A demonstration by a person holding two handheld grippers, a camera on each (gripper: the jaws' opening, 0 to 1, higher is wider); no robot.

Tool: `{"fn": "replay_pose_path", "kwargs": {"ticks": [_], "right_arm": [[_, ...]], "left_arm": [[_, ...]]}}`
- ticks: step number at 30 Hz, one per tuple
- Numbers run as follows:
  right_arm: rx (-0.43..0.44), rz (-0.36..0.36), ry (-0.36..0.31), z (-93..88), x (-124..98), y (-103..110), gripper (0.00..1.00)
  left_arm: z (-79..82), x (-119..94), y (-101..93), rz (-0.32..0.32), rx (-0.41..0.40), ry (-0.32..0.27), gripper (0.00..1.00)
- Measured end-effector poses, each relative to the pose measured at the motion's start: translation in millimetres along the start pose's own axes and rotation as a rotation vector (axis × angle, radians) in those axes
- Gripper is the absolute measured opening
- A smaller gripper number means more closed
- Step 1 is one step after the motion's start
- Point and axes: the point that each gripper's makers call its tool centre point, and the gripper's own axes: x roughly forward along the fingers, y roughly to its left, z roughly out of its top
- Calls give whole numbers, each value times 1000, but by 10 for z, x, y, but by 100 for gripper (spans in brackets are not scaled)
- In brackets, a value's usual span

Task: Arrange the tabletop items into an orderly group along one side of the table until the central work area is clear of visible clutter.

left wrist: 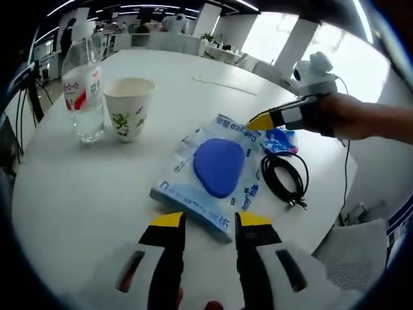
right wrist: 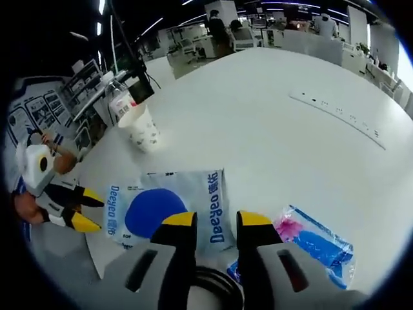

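Note:
A blue-and-white Deeyeo tissue pack (left wrist: 216, 169) with a blue oval lies on the white table (left wrist: 77, 194). My left gripper (left wrist: 211, 223) is open just short of the pack's near edge, holding nothing. To the pack's right lie a coiled black cable (left wrist: 284, 177) and a small blue packet (left wrist: 281, 139). The right gripper (left wrist: 263, 121), held by a hand, hovers above that packet. In the right gripper view my right gripper (right wrist: 216, 223) is open over the tissue pack (right wrist: 148, 210), with the small blue packet (right wrist: 316, 242) to its right, the cable (right wrist: 213, 281) below it and the left gripper (right wrist: 87, 210) open at far left.
A clear water bottle (left wrist: 84, 90) and a paper cup (left wrist: 129, 106) stand together at the table's far left; cup (right wrist: 143, 132), bottle (right wrist: 119, 103). A long slot (left wrist: 226, 84) crosses the table's far part. A grey chair (left wrist: 361, 258) sits off the table's edge. Office desks lie beyond.

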Motion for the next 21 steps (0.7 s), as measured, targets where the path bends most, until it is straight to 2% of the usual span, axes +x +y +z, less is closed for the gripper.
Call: {"fn": "replay_pose_path", "kwargs": {"ticks": [8, 11, 14, 17, 19, 21], "right_arm": [[3, 10, 45, -75, 129, 11, 23], [-8, 4, 79, -158, 150, 15, 21], [-55, -12, 120, -246, 165, 7, 18], [-64, -14, 127, -267, 152, 30, 14], [-61, -16, 121, -254, 117, 35, 7], [-36, -1, 88, -200, 74, 82, 0]], "left_arm": [[25, 73, 51, 6, -25, 27, 24], [-21, 111, 49, 10, -10, 69, 20], [-79, 151, 76, 22, -32, 106, 14], [-123, 204, 81, 24, -44, 136, 8], [-132, 199, 74, 29, -51, 146, 4], [-119, 185, 75, 30, -53, 141, 2]]}}
